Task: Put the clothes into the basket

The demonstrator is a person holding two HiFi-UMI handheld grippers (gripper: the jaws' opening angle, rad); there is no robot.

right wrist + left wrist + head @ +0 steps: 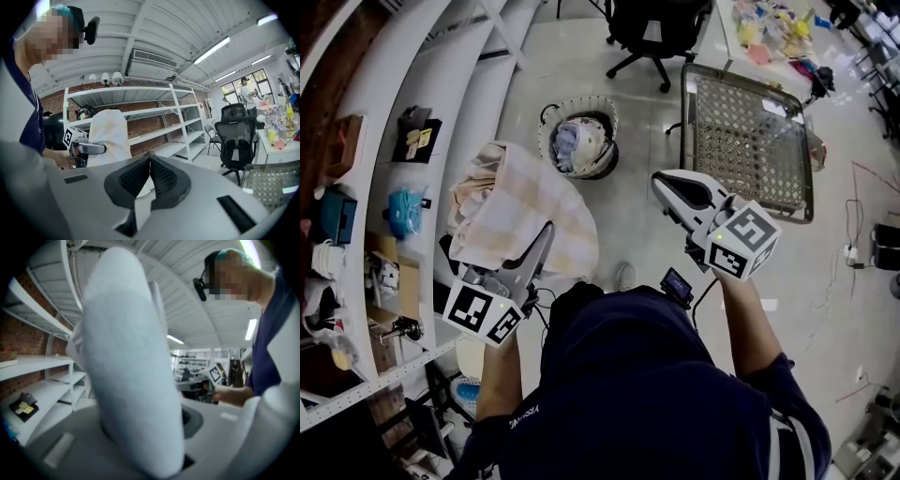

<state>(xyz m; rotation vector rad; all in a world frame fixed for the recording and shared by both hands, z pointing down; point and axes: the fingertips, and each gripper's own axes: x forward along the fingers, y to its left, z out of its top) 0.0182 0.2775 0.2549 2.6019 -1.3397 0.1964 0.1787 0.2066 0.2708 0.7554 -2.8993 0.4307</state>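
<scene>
Nearest, the left tongs (539, 246) are clamped on a cream-and-peach checked cloth (520, 202). The cloth hangs bunched in the air ahead of them, and in the left gripper view its pale fabric fills the gap between the jaws. The right tongs (667, 185) are pinched fully together with nothing in them, well apart from the cloth.

Beyond them, on the glossy pale floor (628, 112), stands the round white woven basket (581, 101), which already holds a heap of blue-white garments (574, 141). I judge the task partly done. Some clothing is in, and the checked cloth is lifted but not yet over the rim. What remains is to carry it forward and let it go. No other loose clothing shows on the floor.

The stretch of floor between the cloth and the basket is bare, so the way forward looks free. The tight side is the left, where the edges of the white shelving unit (403, 84) run just beside the cloth, and a swing that way could brush them. Right of the basket, near but apart from it, lies a rectangular metal wire-mesh tray (750, 141). Farthest off, a black wheeled office chair (656, 33) stands behind the basket, so there is less room past its far rim.
</scene>
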